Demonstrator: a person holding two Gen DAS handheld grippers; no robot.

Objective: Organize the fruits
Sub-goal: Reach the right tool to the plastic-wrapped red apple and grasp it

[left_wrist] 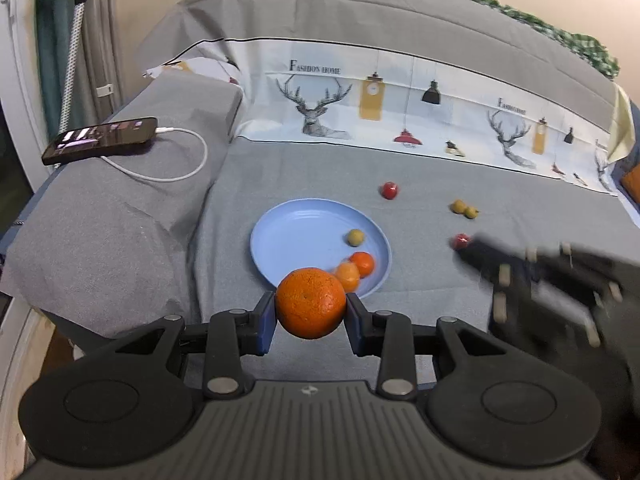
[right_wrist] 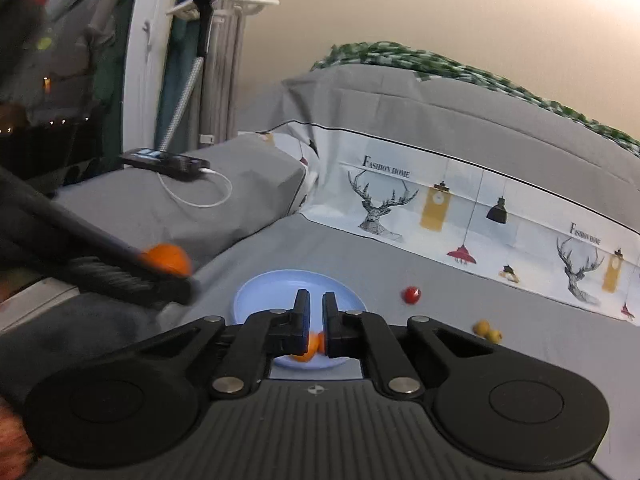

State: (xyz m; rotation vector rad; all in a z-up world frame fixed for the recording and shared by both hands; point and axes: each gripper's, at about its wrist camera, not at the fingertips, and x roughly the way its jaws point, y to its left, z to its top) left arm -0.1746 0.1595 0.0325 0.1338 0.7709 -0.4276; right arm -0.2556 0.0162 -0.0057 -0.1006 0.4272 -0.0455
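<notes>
My left gripper (left_wrist: pixel 311 312) is shut on a large orange (left_wrist: pixel 311 303) and holds it above the near rim of the blue plate (left_wrist: pixel 296 232). The plate holds two small oranges (left_wrist: pixel 356 268) and a yellow-green fruit (left_wrist: pixel 355 237). My right gripper (right_wrist: pixel 316 320) is nearly shut with a narrow gap and nothing in it, above the plate (right_wrist: pixel 260 292); it shows blurred in the left wrist view (left_wrist: pixel 468 254). On the grey cover lie a red fruit (left_wrist: pixel 389 190), two yellow fruits (left_wrist: pixel 464 209) and another red fruit (left_wrist: pixel 460 241). The left gripper's orange (right_wrist: pixel 168 259) shows in the right wrist view.
A phone (left_wrist: pixel 100 140) on a white charging cable (left_wrist: pixel 188 160) lies on a raised grey cushion at the left. A printed white cloth (left_wrist: pixel 400 120) and a grey bolster run along the back. A vacuum handle (right_wrist: pixel 204 20) and a curtain stand at the far left.
</notes>
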